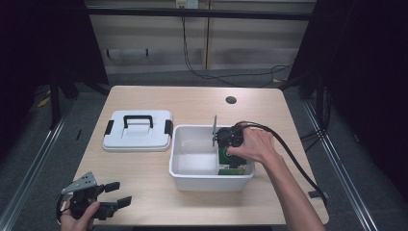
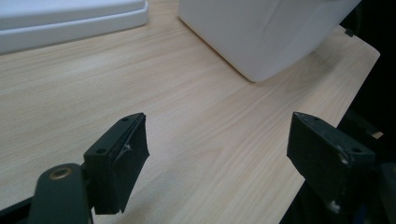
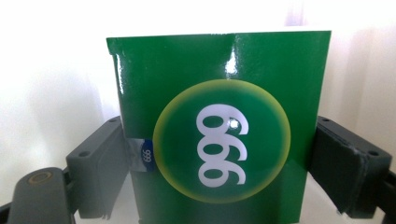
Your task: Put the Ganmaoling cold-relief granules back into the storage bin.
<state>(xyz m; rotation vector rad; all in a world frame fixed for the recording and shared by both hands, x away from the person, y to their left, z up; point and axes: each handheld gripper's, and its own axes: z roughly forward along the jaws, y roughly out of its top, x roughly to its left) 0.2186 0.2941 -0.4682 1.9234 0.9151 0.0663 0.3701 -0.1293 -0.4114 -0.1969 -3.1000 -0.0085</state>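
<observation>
R jaws sit closed against both sides of a green box (image 3: pixel 219 130), one pad on each flank, box pinched between. Box face is glossy, w/ a yellow-edged circle and white "999" print; a small blue/silver tab sticks out at the 9 o'clock edge, by the jaw on that side. Behind it, all white wall.

In high view the right gripper (image 1: pixel 230 153) is down inside the white tub (image 1: pixel 192 180), at the tub's 3 o'clock end; green box (image 1: pixel 231 161) shows under the hand (image 1: pixel 255 143), close to the tub's 4 o'clock corner. Can't tell if box rests on the tub floor or hangs just off it. Black cable runs from gripper over the wrist twd 4 o'clock, off the table edge. Grey plate stands up at the gripper's 10 o'clock side.

White lid (image 1: pixel 138 131) w/ black handle + two black side clips lies flat on the table (image 1: pixel 192 103), just beside the tub at its 9 o'clock side, not touching as far as seen.

L jaws wide apart, nothing between, bare wood under them. Left gripper (image 1: pixel 118 194) is at table's 7 o'clock corner, well apart from tub and lid, pointing twd 3 o'clock. In left gripper view, the tub corner (image 2: pixel 266 32) is at 1 o'clock, lid edge (image 2: pixel 70 18) at 11.

Small dark round hole (image 1: pixel 231 100) in tabletop at 1 o'clock.
</observation>
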